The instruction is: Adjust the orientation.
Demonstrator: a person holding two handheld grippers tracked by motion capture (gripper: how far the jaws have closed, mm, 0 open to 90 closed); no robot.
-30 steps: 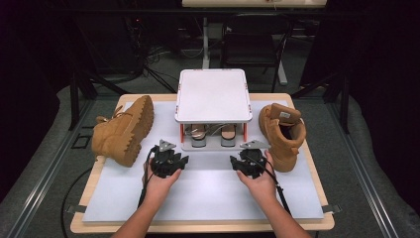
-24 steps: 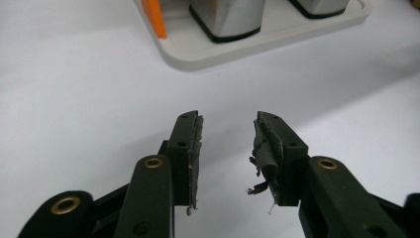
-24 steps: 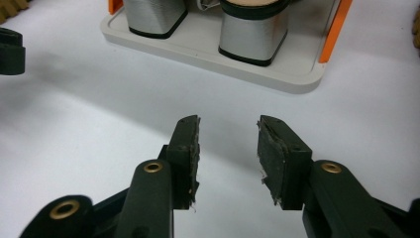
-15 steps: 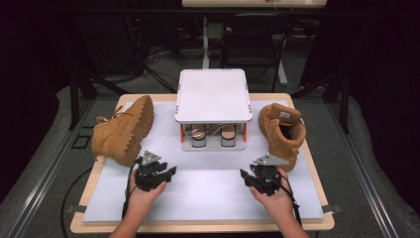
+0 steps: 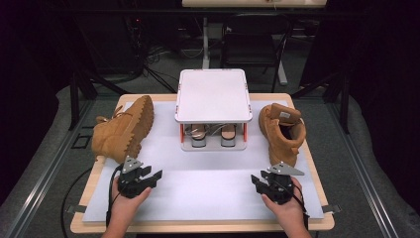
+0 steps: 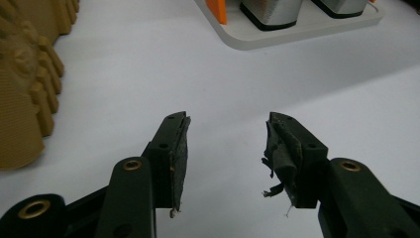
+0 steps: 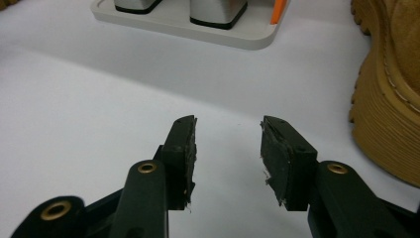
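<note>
While hovering low left in the high view with jaws just opened wide and empty, left gripper [image 5: 148, 177] sits just below-right of tipped boot [image 5: 121, 131], sole facing it, long axis slanting up-right; right gripper [image 5: 262, 182], half-open and empty, farther away.

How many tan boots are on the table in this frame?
2. One tan boot lies on its side left of the white shoe rack; the other tan boot stands upright to the rack's right.
</note>
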